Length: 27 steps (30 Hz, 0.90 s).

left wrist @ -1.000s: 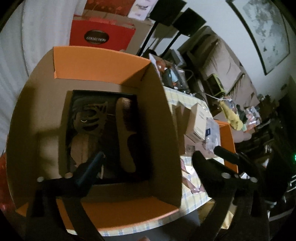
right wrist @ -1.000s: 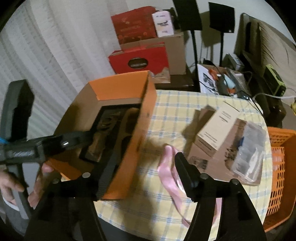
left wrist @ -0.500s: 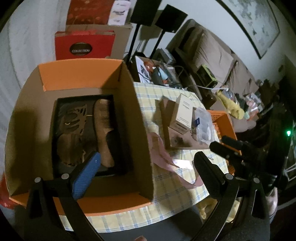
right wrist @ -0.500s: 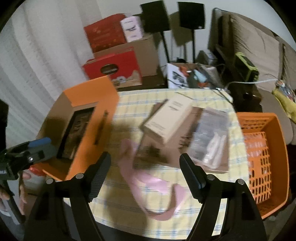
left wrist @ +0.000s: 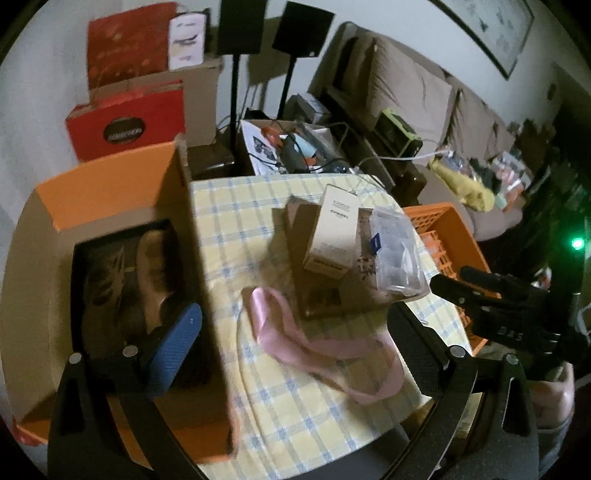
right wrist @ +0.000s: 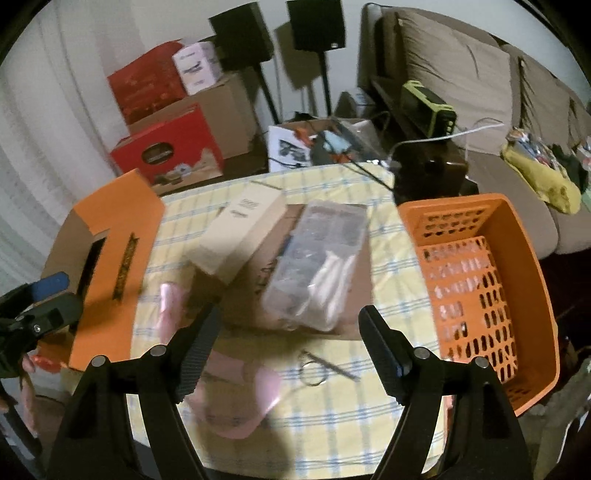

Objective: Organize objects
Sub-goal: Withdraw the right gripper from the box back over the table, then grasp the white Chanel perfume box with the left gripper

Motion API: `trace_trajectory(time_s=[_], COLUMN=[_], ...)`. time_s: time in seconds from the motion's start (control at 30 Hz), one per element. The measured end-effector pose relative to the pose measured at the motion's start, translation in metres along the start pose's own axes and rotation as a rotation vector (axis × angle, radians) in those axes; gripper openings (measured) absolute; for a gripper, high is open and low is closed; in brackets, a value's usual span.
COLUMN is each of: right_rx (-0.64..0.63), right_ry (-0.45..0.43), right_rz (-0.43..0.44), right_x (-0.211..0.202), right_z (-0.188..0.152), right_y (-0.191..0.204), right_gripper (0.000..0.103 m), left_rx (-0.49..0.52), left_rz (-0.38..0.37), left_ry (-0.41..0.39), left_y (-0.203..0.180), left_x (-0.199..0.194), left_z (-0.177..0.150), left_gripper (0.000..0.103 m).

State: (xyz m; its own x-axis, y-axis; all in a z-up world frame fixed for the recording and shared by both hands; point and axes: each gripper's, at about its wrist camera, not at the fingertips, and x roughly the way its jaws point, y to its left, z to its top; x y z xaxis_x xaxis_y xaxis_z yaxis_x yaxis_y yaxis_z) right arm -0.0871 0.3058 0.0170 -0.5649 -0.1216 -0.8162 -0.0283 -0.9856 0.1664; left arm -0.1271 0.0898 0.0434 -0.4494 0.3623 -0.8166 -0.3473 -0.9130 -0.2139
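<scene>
On the yellow-and-blue checked tablecloth, at the middle of the table: a flat brown cardboard box, with a tall cream-white carton lying along its left part and a clear plastic package of pale items lying along its right part, both resting on it. Just before the brown box, toward the near edge: a loose pink satin ribbon, looped and flat on the cloth, with a small metal ring on a thin pin beside it to the right. At the table's left end: an open cardboard box with orange outer faces, holding a black tray with a carved dark wooden piece and a brown wooden comb side by side. At the right end: an orange perforated plastic basket, standing just beside the cloth's edge. Above the near corner of the orange box: left gripper, jaws spread wide, nothing between them, blue-padded finger over the tray, other finger over the cloth. Over the near edge of the table, facing the brown box and clear package: right gripper, likewise spread, holding nothing. Farther back, on the floor: red cartons, two black speakers on stands and a brown sofa.
</scene>
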Motion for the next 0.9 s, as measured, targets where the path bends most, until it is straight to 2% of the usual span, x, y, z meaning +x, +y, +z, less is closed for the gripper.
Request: trace_trajectory(time_s=[0.17,0.27,0.37,0.43,0.77,0.87,0.9], right_rx=[0.053,0.067,0.086,0.096,0.126,0.134,0.136], right_ry=[0.02,0.025,0.03,0.032,0.037,0.038,0.038], right_rz=[-0.004,-0.01,-0.009,-0.007,0.017,0.024,0.025], right_x=[0.009,0.013,0.016,0.019,0.034,0.037,0.038], right_z=[0.003,0.006,0.008,0.011,0.024,0.026,0.026], right_y=[-0.019,-0.028,-0.037,-0.041,-0.052,-0.053,-0.053], right_gripper=[0.079,0.079,0.079,0.079,0.079,0.079,0.079], left_rx=[0.022,0.035,0.065,0.078,0.111,0.116,0.112], left_rz=[-0.005,0.007,0.043,0.076,0.101,0.111,0.112], left_ry=[0.055,0.06,0.077,0.098,0.161,0.176,0.187], left_y=[-0.018,-0.025,-0.037,-0.042,-0.058,-0.059,-0.058], left_x=[0.032,0.048,0.07,0.086,0.136,0.144,0.148], left_z=[0.019,0.032,0.044,0.05,0.052,0.051,0.05], left_gripper=[0.1,0.1,0.1,0.095,0.088,0.076,0.066])
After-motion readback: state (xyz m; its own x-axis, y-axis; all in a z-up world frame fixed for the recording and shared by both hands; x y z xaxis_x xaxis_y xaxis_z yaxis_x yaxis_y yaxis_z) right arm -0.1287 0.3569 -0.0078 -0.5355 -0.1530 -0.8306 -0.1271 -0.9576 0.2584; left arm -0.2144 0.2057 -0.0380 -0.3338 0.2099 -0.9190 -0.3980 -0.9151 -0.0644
